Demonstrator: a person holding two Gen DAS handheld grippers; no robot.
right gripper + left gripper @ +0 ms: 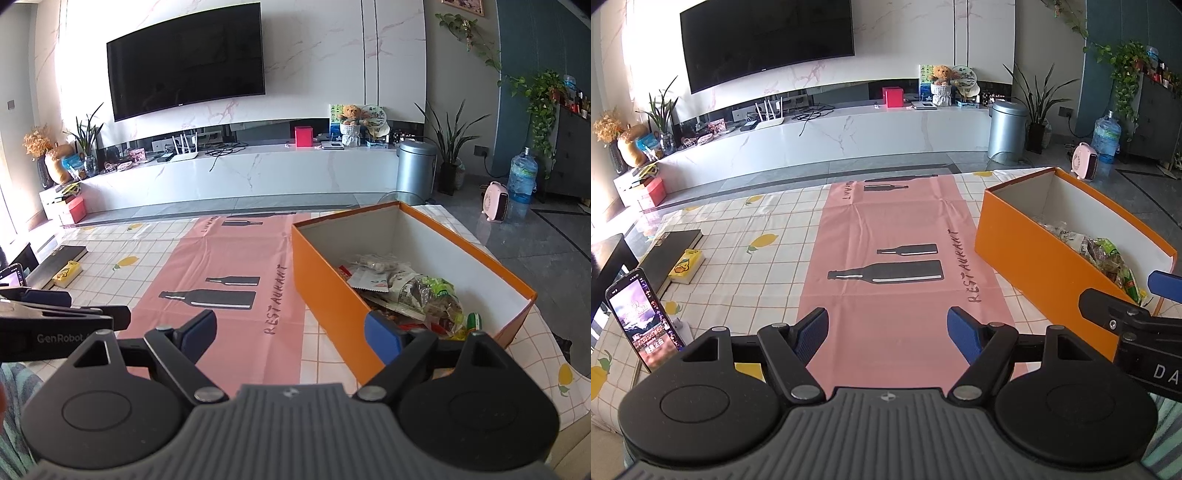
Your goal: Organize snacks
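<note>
An orange box (328, 280) with a white inside stands on the right of the table; in the left wrist view the same orange box (1034, 254) sits at right. Several snack packets (413, 288) lie heaped in its near half; those snack packets (1104, 254) also show in the left wrist view. My left gripper (888, 332) is open over the pink table runner (897, 236), nothing between its blue pads. My right gripper (291, 330) is open too, its right pad by the box's near corner, its left over the runner (229, 258). Neither holds anything.
A phone (642, 317) on a stand and a yellow pack (685, 266) beside a dark flat case (670, 254) sit at the table's left. A checked lemon-print cloth (746, 266) covers the table. Beyond are a TV wall, a low cabinet, a metal bin (1008, 131).
</note>
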